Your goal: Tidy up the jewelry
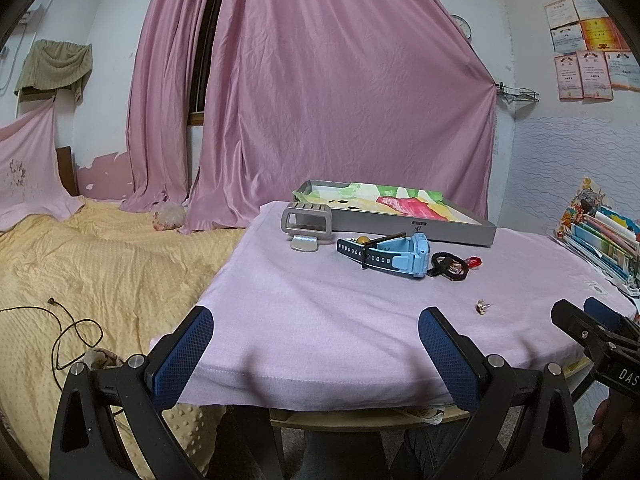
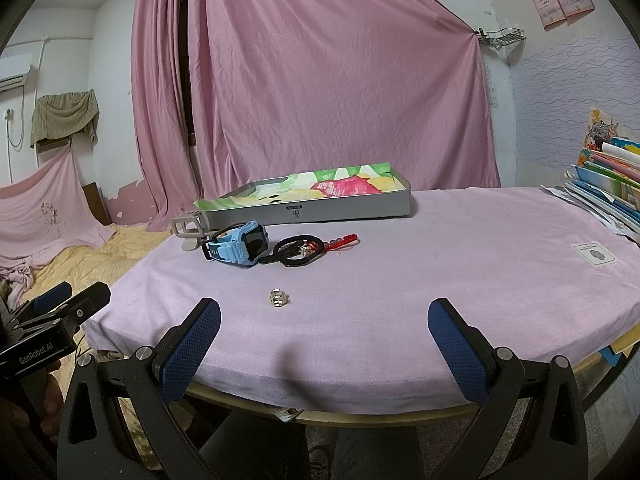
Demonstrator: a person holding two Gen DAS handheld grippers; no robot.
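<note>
A grey shallow box (image 1: 420,229) (image 2: 320,210) lined with colourful paper sits at the back of the pink-covered table (image 1: 320,312) (image 2: 440,280). In front of it lie a blue watch (image 1: 392,254) (image 2: 236,249), a grey watch case (image 1: 306,221) (image 2: 187,227), a black braided bracelet (image 1: 446,266) (image 2: 298,250), a red bead string (image 2: 344,241) and a small pale earring (image 1: 482,306) (image 2: 278,297). My left gripper (image 1: 316,332) is open and empty at the table's near edge. My right gripper (image 2: 324,324) is open and empty, the earring just beyond its left finger.
A bed with a yellow blanket (image 1: 100,264) and a dark cord (image 1: 68,328) lies left of the table. A stack of books (image 1: 600,236) (image 2: 604,184) stands at the table's right edge. Pink curtains (image 1: 320,80) hang behind. A white label (image 2: 594,254) lies on the cloth.
</note>
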